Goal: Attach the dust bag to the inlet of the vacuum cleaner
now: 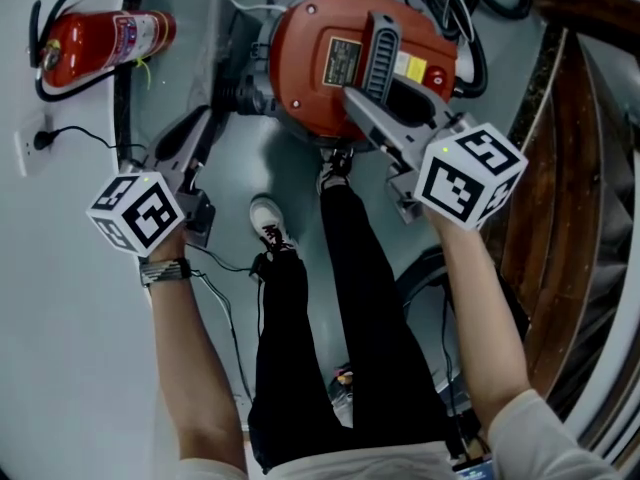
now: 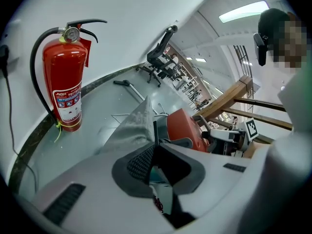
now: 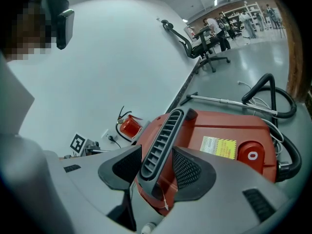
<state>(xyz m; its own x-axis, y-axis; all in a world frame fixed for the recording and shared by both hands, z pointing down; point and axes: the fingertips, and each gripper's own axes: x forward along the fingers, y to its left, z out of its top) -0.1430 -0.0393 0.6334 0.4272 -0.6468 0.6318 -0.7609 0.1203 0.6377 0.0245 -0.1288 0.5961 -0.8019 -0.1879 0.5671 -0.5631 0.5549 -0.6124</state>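
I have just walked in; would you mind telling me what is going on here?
A person stands over a red vacuum cleaner, a hand-held gripper in each hand. The right hand-held gripper is clamped on the machine's grey ribbed handle. The left hand-held gripper pinches the edge of the grey dust bag beside the machine. Whether the bag is attached yet cannot be told.

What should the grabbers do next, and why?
Probably the left gripper should pull the grey dust bag closer to the red vacuum. It pinches the bag, and the right gripper clamps the vacuum's handle, steadying it.
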